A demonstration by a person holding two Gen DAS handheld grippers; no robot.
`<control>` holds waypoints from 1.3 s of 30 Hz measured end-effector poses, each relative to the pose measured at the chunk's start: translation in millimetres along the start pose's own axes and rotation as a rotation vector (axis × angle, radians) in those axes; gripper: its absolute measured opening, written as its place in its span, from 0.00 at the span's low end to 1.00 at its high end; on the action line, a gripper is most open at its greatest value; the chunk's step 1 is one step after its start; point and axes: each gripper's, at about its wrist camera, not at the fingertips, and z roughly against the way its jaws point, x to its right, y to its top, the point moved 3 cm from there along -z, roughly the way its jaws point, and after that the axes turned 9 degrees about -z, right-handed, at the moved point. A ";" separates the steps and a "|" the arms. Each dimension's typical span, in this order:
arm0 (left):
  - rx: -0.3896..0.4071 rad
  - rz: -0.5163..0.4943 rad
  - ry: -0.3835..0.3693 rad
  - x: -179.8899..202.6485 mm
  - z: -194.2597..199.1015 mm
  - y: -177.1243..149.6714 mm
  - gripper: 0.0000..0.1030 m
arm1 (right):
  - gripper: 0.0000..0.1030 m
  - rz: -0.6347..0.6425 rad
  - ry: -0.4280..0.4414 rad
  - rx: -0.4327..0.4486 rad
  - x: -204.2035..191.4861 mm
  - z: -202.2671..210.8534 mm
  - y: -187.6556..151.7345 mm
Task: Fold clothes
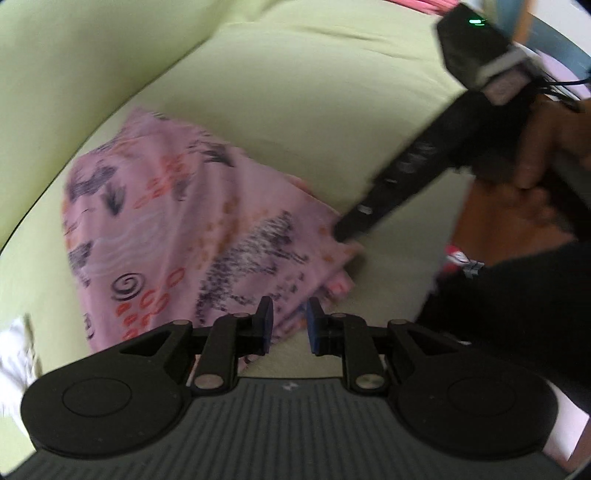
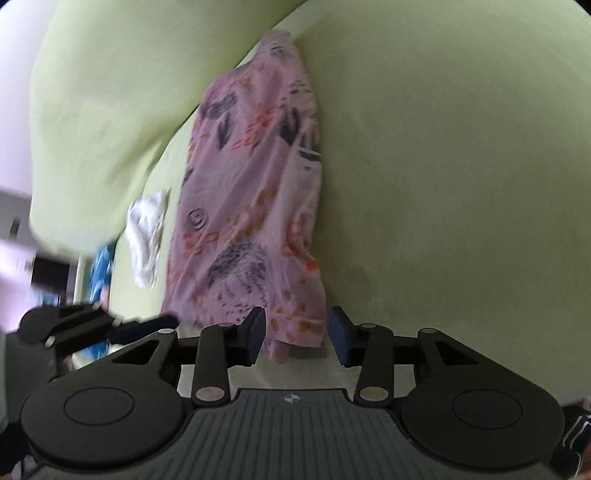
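Observation:
A pink printed garment (image 1: 177,236) lies folded on a light green sheet (image 1: 295,92). It also shows in the right wrist view (image 2: 251,206) as a long strip. My left gripper (image 1: 290,325) is open, its jaws apart over the garment's near edge. My right gripper (image 2: 297,332) is open, with the garment's near corner between its jaws, not pinched. In the left wrist view the right gripper's fingers (image 1: 354,225) touch the garment's right corner. The left gripper's finger (image 2: 147,326) shows at the garment's lower left in the right wrist view.
A crumpled white cloth (image 2: 147,236) lies left of the garment and also shows in the left wrist view (image 1: 14,350). A blue cloth (image 2: 99,273) hangs past the sheet's edge. A green pillow (image 2: 99,110) rises at the left. Pink fabric (image 1: 417,4) lies at the far edge.

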 end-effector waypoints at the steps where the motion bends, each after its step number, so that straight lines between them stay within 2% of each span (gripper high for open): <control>1: 0.007 -0.038 -0.009 4.1 -0.6 -3.2 0.16 | 0.41 -0.029 0.004 0.035 4.9 -0.5 -3.6; 3: 0.024 -0.100 -0.015 11.7 -1.2 -7.3 0.16 | 0.38 -0.123 0.050 0.093 19.4 -3.6 -8.9; 5: 0.039 -0.144 -0.014 18.3 -4.0 -9.0 0.16 | 0.29 -0.219 0.109 0.125 30.9 -5.6 -12.5; 6: 0.043 -0.168 -0.005 20.6 -6.9 -8.7 0.16 | 0.17 -0.243 0.116 0.117 33.0 -6.1 -13.5; 7: 0.049 -0.199 0.007 23.8 -8.8 -7.7 0.16 | 0.09 -0.266 0.122 0.110 35.1 -6.6 -14.6; 9: 0.073 -0.254 0.033 28.8 -11.4 -1.9 0.16 | 0.07 -0.280 0.155 0.106 29.2 -4.4 -14.1; 11: 0.098 -0.299 0.052 32.6 -14.5 4.2 0.23 | 0.06 -0.285 0.193 0.111 18.5 -1.3 -10.4; 14: 0.115 -0.333 0.091 31.4 -19.1 12.3 0.27 | 0.06 -0.289 0.209 0.112 3.5 0.5 -0.3; 19: 0.133 -0.289 0.087 19.2 -30.5 20.9 0.31 | 0.06 -0.285 0.236 0.109 -11.7 4.9 6.8; 20: 0.140 -0.284 0.082 17.3 -34.4 22.8 0.28 | 0.06 -0.284 0.243 0.108 -14.2 5.8 7.4; 21: 0.145 -0.275 0.076 14.7 -37.7 24.4 0.21 | 0.06 -0.284 0.250 0.108 -16.6 6.8 8.0; 22: 0.146 -0.253 0.066 9.2 -39.0 24.6 0.00 | 0.07 -0.279 0.252 0.107 -18.6 7.1 7.8; 24: 0.148 -0.213 0.046 -2.5 -40.5 24.1 0.00 | 0.12 -0.281 0.234 0.133 -18.9 12.3 6.0; 26: 0.153 -0.202 0.033 -19.9 -31.4 16.8 0.00 | 0.12 -0.285 0.171 0.195 -15.6 22.1 2.3; 28: 0.156 -0.187 0.005 -39.1 -19.8 7.9 0.00 | 0.12 -0.214 0.039 0.239 -17.9 27.7 -6.1; 30: 0.151 -0.174 -0.015 -56.3 -11.9 1.7 0.00 | 0.13 -0.031 -0.101 0.209 -35.4 14.4 -23.5; 33: 0.153 -0.182 -0.013 -72.0 -7.7 0.8 0.00 | 0.21 0.262 -0.244 0.144 -67.7 -21.4 -53.0; 35: 0.157 -0.179 -0.013 -77.2 -7.7 2.4 0.00 | 0.25 0.438 -0.349 0.149 -86.9 -44.0 -68.2; 37: 0.156 -0.170 -0.013 -78.7 -10.6 2.9 0.00 | 0.34 0.550 -0.437 0.171 -98.7 -60.9 -78.5; 39: 0.157 -0.168 -0.018 -76.8 -13.3 3.3 0.00 | 0.32 0.644 -0.534 0.175 -100.9 -74.5 -88.8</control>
